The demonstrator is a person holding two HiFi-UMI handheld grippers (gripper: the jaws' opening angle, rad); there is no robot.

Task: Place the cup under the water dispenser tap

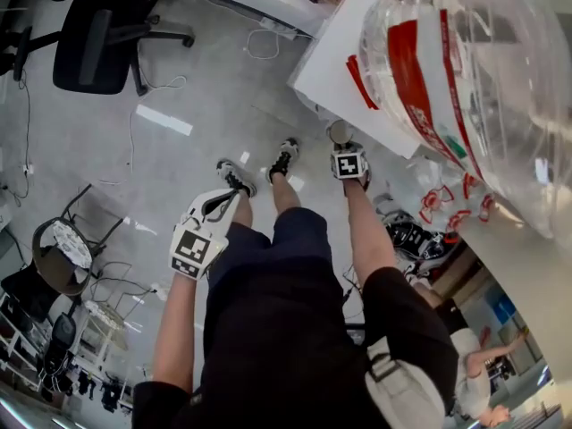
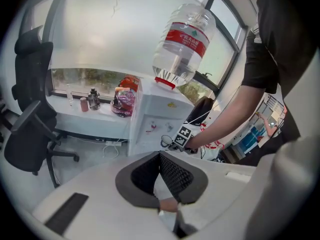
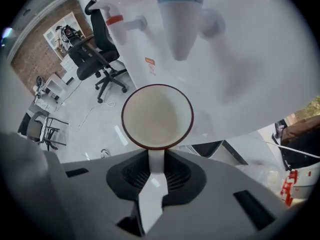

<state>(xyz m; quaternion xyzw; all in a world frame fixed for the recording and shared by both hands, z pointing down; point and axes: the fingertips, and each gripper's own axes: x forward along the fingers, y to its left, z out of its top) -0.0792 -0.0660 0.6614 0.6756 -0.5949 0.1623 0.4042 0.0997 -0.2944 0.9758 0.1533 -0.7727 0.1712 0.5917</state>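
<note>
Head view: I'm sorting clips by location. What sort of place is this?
Probably an office: a black wheeled office chair stands on the grey floor, a white water dispenser carries a large clear plastic bottle with a red label, and a long white desk runs under the window.

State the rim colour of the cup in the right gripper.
Dark red rim on a cream-white round cup; the right gripper view shows it best.

Grey floor [image 1: 223, 88], blk office chair [image 1: 94, 38], big window [image 2: 100, 29]
</note>
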